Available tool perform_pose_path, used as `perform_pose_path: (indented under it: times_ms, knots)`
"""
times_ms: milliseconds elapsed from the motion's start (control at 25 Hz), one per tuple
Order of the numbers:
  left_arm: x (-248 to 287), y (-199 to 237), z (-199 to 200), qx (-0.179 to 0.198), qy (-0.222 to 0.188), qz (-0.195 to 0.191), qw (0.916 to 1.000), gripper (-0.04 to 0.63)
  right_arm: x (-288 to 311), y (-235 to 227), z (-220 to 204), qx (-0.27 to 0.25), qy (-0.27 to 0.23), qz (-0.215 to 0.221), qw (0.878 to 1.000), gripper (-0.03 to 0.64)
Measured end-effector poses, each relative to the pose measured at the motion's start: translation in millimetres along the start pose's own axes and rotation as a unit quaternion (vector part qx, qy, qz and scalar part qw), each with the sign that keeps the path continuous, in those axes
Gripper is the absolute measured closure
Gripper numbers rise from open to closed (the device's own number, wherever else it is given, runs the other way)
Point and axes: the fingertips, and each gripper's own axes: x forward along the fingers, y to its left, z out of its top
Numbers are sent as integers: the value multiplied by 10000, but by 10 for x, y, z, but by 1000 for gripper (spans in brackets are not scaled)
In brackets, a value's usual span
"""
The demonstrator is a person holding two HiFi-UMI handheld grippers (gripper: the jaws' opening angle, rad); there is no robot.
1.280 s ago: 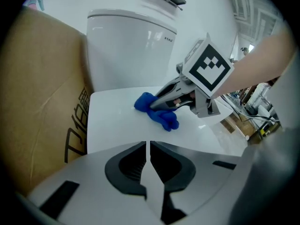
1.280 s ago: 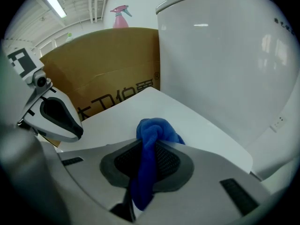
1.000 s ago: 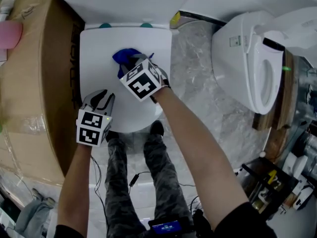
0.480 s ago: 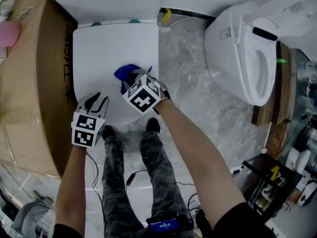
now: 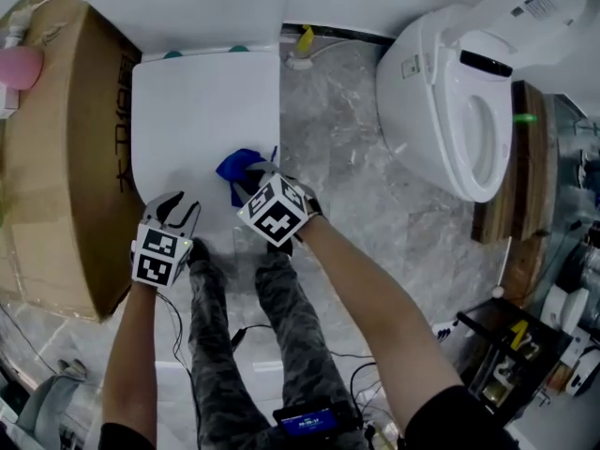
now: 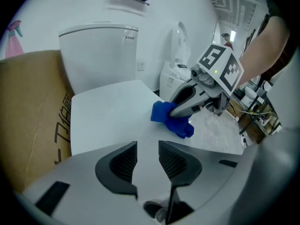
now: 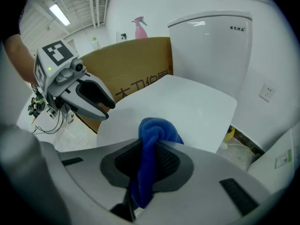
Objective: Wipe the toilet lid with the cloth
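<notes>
Seen from above your head, a closed white toilet lid [image 5: 202, 111] fills the upper middle of the view, with the white cistern [image 5: 187, 7] beyond it. A large brown cardboard box [image 5: 56, 157] stands just beside the toilet on the left, and a pink spray bottle [image 5: 19, 64] sits at the far left edge. To the right, across a strip of grey marbled floor [image 5: 347, 176], a second white toilet [image 5: 450, 111] stands with its seat showing.

Your right gripper [image 5: 247, 180] reaches in from below and points down at the lid. Its jaws are clamped on a blue cloth [image 5: 240, 165]. In the right gripper view the cloth runs as a thick fold between the two ribbed pads [image 7: 168, 161] and bunches out beyond the tips. That bunch rests on the lid, on its right-hand half and towards the front edge nearest you.

Your left gripper [image 5: 174, 208] is at the front left edge of the lid, near the right one but apart from it. Its jaws have just been opening; in the left gripper view they stand apart with nothing between them, and only bare white lid shows through the gap. Whether its tips touch the lid cannot be told. The same view shows the right gripper across the lid with the blue cloth under its tips.

Each gripper carries a black and white marker cube [image 5: 277, 216]. Your legs in camouflage trousers [image 5: 281, 345] show below the lid
</notes>
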Motion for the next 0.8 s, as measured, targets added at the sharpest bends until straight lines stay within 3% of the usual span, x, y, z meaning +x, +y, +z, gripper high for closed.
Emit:
perform_pose_path:
  times_ms: [80,160,320,480,600,720,800]
  knots:
    - [-13,-77,-66,-118,1,-55,9999,462,-91,42,-31,53,-70,25,10000,560]
    - [-3,-148,-157,2,98,-85,9999,445,-180,73,-58,64,-136,26,9999,560]
    - [54,-352,-440,545,379,-267,9974,425,-304,188,-177,110,-203,-42,9997,560]
    - [87,-445,-756,1436,678,-413,9864,423,-320,374,-314,397,-242,-223,9987,560]
    - [86,-461,-956,2271,721,-291,9708,423,-304,567,-382,649,-316,-354,9968,560]
    - [122,-501,-1057,3316,666,34,9411,409,-331,705,-428,950,-512,-512,9928,560]
    - [172,-513,-1067,3774,536,309,9240,400,-332,763,-450,1053,-646,-592,9906,560]
